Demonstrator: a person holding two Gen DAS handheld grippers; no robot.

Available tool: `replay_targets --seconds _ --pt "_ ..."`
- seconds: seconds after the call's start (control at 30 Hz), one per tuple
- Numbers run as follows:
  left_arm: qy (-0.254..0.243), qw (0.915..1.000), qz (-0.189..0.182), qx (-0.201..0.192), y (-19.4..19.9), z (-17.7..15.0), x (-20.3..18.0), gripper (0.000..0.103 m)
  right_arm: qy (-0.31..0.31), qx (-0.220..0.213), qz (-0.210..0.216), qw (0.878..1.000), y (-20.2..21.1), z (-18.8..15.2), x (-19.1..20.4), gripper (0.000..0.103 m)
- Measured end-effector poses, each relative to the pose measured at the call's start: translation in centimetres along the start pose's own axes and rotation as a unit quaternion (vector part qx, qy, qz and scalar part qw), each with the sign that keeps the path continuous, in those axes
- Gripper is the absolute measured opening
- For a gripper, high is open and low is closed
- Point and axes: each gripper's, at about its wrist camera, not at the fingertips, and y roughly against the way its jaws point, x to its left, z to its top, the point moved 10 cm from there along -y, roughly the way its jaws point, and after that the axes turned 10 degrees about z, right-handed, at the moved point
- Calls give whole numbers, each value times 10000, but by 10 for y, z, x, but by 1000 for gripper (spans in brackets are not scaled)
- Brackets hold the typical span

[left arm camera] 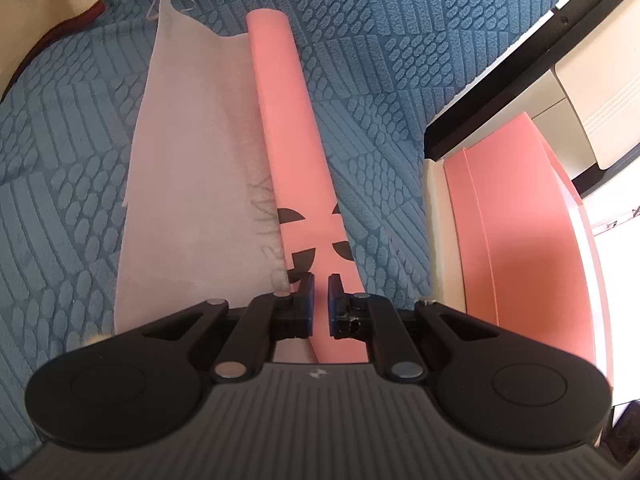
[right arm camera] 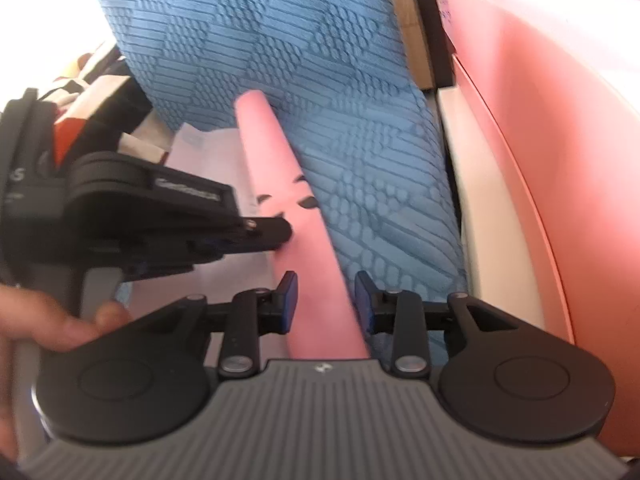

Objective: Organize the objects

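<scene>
Pink roll point(left arm camera: 288, 128) near end hidden behind left gripper point(left arm camera: 320, 300), grip unclear

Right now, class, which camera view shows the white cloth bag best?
The left wrist view: the white cloth bag lies spread on the blue bedspread, visible end to end. The right wrist view shows only a strip of it beside the pink roll.
</scene>
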Motion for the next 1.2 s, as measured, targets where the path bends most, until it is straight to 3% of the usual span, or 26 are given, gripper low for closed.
replay_targets --seconds 0.27,0.33,0.5,0.63,0.83,0.87,0.9,0.97,1.07,1.2 --pt "227 9996 -169 71 2 -4 4 10 -550 11 806 9952 -5 1 7 35" --pt "223 9995 -191 85 1 -3 4 10 -502 -48 827 9953 -6 2 12 34" --pt "334 9990 -269 112 0 -1 5 10 -76 -24 537 9985 -12 1 18 12" --pt "374 9983 -430 87 1 2 -1 10 302 -100 269 9991 -7 1 21 9" --pt "274 9947 -986 101 10 1 -24 11 742 -211 -185 9968 0 6 21 9" --pt "280 9937 -1081 130 11 1 -27 19 818 -216 -251 9961 0 7 21 9" --pt "292 9925 -1177 164 12 0 -29 35 884 -207 -313 9954 1 7 21 8" --pt "301 9908 -1314 134 14 0 -34 47 960 -183 -354 9946 1 7 22 7" --pt "78 9934 -1139 -100 22 1 -41 44 1205 -186 -477 9914 2 6 26 7" --pt "254 9935 -1102 -91 19 5 -38 26 1424 -177 -625 9877 4 5 27 7"
